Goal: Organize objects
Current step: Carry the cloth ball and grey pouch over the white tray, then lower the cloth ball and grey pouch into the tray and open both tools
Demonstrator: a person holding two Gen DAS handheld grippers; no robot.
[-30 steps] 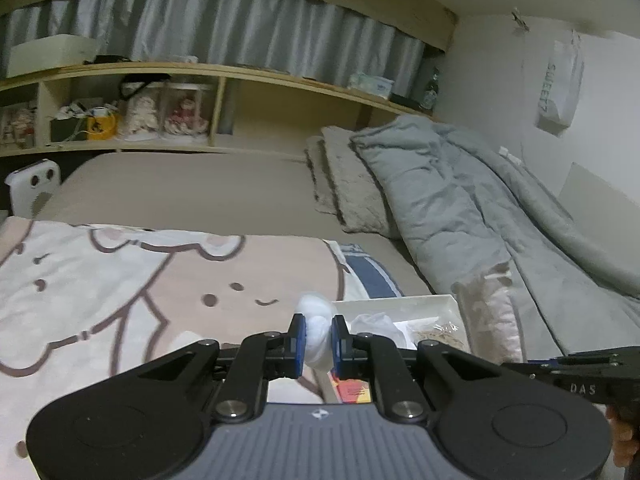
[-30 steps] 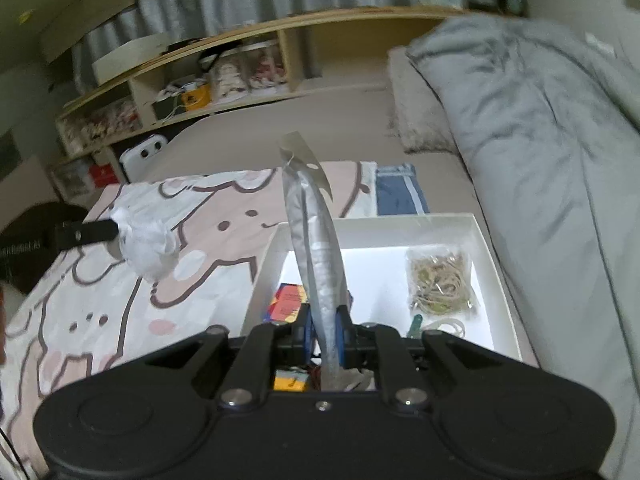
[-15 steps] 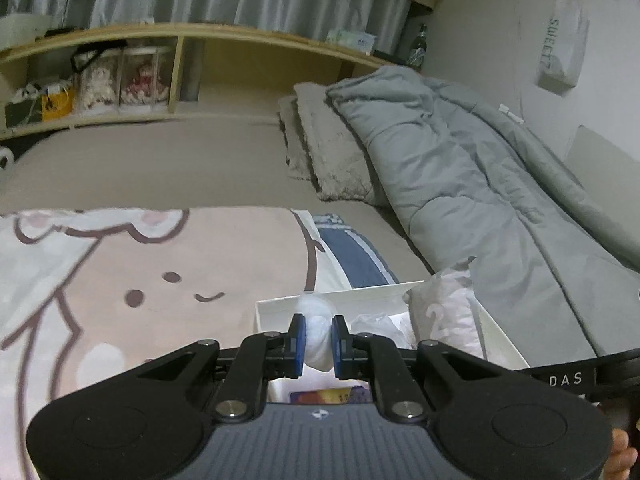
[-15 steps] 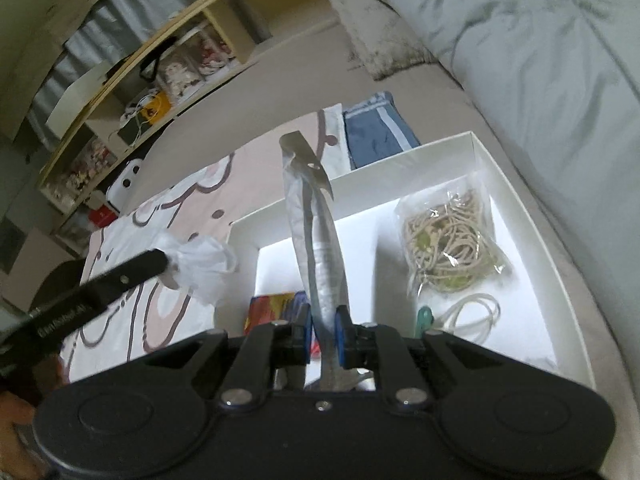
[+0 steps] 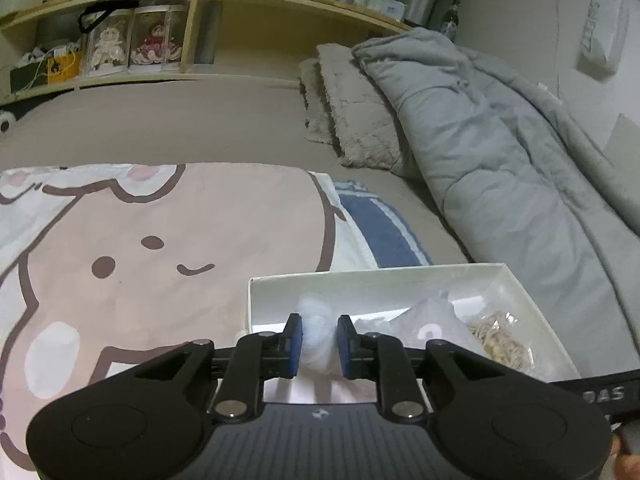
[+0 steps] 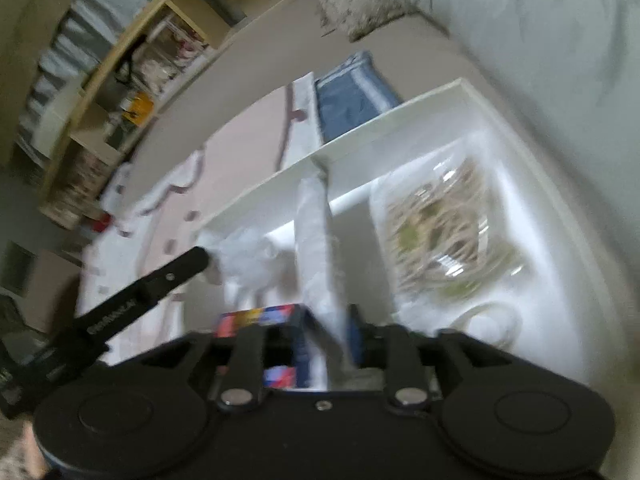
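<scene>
A white divided box (image 5: 360, 276) (image 6: 360, 132) lies on the bed. My left gripper (image 5: 319, 344) hangs over its left compartment, and its jaws are opening. A crumpled white plastic wad (image 5: 318, 332) (image 6: 244, 260) still fills the gap between the pads. My right gripper (image 6: 326, 344) is over the box too, jaws opening. A long silvery pouch (image 6: 316, 240) (image 5: 428, 320) leans on the right pad, and the left pad stands clear of it. A bag of rubber bands (image 6: 440, 232) (image 5: 496, 340) lies in the right compartment, with a colourful small box (image 6: 256, 316) below the right gripper's fingers.
The box rests at the edge of a bear-print blanket (image 5: 160, 240). A grey duvet (image 5: 500, 140) and a fuzzy pillow (image 5: 352, 112) lie to the right and beyond. A wooden shelf (image 5: 200, 32) with dolls runs along the back. A loose rubber band (image 6: 488, 320) sits in the box.
Both grippers have come down and forward over the white box. The right one has rolled, and its jaws have parted from the pouch. The left jaws have widened slightly around the wad.
</scene>
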